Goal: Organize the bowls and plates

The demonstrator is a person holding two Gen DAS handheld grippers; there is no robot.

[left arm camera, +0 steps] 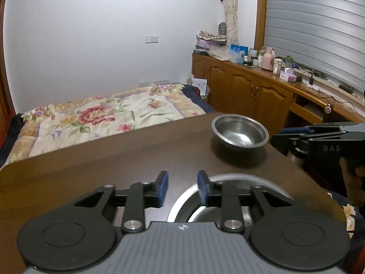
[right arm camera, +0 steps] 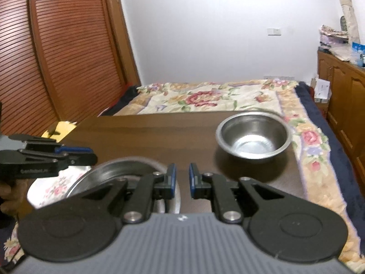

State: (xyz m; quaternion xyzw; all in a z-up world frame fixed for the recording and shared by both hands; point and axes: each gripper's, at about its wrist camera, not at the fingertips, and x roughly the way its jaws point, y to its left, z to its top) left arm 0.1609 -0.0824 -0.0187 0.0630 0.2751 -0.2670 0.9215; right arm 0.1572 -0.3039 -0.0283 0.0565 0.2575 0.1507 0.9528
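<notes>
**Left wrist view catches the counter, right wrist view the louvred doors**

Left wrist view takes in what the other camera misses: a long wooden cabinet (left arm camera: 251, 84) under a shuttered window, its top crowded with bottles and boxes. Right wrist view instead shows brown louvred doors (right arm camera: 52, 52) on its left side, and a floral cloth (right arm camera: 51, 188) lying at the near left corner of the table, partly under the plate. Both views share the flowered bedspread (left arm camera: 95, 114) beyond the table's far edge.

A small steel bowl (left arm camera: 240, 132) stands upright on the dark wooden table (left arm camera: 114, 157), near its far right corner; it is round, shiny inside, with a flat rolled rim, and nothing shows in it. Nearer the cameras lies a shallow steel plate (left arm camera: 269, 182), flat on the table, largely hidden behind each gripper's linkage. It is blurred in both views, so its exact rim shape is hard to judge.

The left gripper (left arm camera: 182, 188) hangs above the table, angled downward, its blue-padded fingers standing apart with bare tabletop between them; the right-hand pad sits over the plate's near rim, though whether it touches I cannot tell. No object is pinched. The right gripper (right arm camera: 182, 180) points down over the table just beside the plate, its pads drawn near together with only a narrow gap and nothing in it. In each view the other gripper enters from the side, held level by a hand (left arm camera: 355, 182) gripping its handle.
</notes>
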